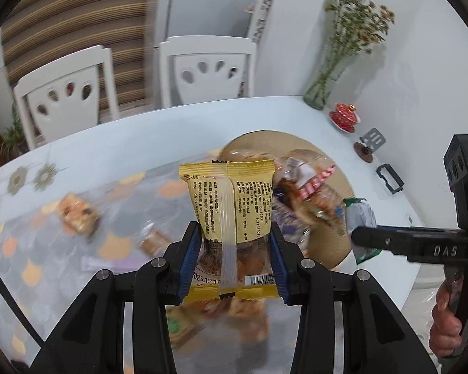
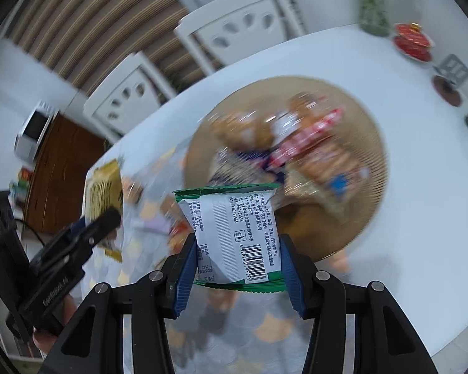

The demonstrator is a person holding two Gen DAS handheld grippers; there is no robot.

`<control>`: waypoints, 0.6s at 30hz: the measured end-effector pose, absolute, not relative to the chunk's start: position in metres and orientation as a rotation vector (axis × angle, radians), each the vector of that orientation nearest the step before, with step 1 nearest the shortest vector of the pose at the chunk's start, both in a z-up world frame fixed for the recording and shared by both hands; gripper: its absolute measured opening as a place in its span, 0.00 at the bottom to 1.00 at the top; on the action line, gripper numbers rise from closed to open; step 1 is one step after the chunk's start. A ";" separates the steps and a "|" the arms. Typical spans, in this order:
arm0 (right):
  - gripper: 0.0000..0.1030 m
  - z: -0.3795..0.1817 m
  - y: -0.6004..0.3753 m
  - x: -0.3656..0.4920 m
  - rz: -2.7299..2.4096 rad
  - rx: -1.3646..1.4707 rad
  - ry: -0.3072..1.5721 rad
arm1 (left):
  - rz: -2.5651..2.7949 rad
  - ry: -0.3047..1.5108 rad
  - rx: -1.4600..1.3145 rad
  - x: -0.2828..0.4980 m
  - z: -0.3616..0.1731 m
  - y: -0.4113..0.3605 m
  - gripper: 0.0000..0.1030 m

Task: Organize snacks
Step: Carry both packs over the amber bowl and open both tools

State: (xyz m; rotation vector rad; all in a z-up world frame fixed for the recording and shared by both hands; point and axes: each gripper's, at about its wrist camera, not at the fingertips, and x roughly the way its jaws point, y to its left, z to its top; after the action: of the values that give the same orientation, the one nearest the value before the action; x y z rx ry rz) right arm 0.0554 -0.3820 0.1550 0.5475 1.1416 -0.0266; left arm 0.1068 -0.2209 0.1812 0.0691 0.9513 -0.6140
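Note:
My left gripper (image 1: 234,258) is shut on a yellow snack packet (image 1: 231,205) and holds it above the table, in front of the round woven tray (image 1: 337,227). My right gripper (image 2: 238,265) is shut on a green and white snack packet (image 2: 234,233), just short of the tray (image 2: 368,168). The tray holds several wrapped snacks (image 2: 296,143). The right gripper with its green packet (image 1: 363,218) also shows at the right of the left wrist view. The left gripper (image 2: 87,227) with the yellow packet (image 2: 104,187) shows at the left of the right wrist view.
Loose snacks (image 1: 78,215) and a purple stick pack (image 1: 115,263) lie on the patterned mat (image 1: 31,243) to the left. A glass vase of flowers (image 1: 324,84), a red lidded cup (image 1: 344,117) and a small stand (image 1: 369,146) are at the far right. Two white chairs (image 1: 202,68) stand behind the table.

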 end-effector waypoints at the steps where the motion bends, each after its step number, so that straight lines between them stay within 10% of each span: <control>1: 0.48 0.157 -0.392 0.055 -0.045 0.558 1.135 | -0.621 0.955 0.069 0.108 0.181 -0.228 0.38; 18: 0.49 0.148 -0.439 0.090 -0.016 0.642 1.165 | -0.680 1.030 0.031 0.148 0.175 -0.306 0.40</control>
State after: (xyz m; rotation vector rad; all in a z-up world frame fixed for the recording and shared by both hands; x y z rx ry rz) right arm 0.0896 -0.4388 0.1477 0.6423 1.1654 -0.0159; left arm 0.1481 -0.3064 0.1747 0.0315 1.0302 -0.6803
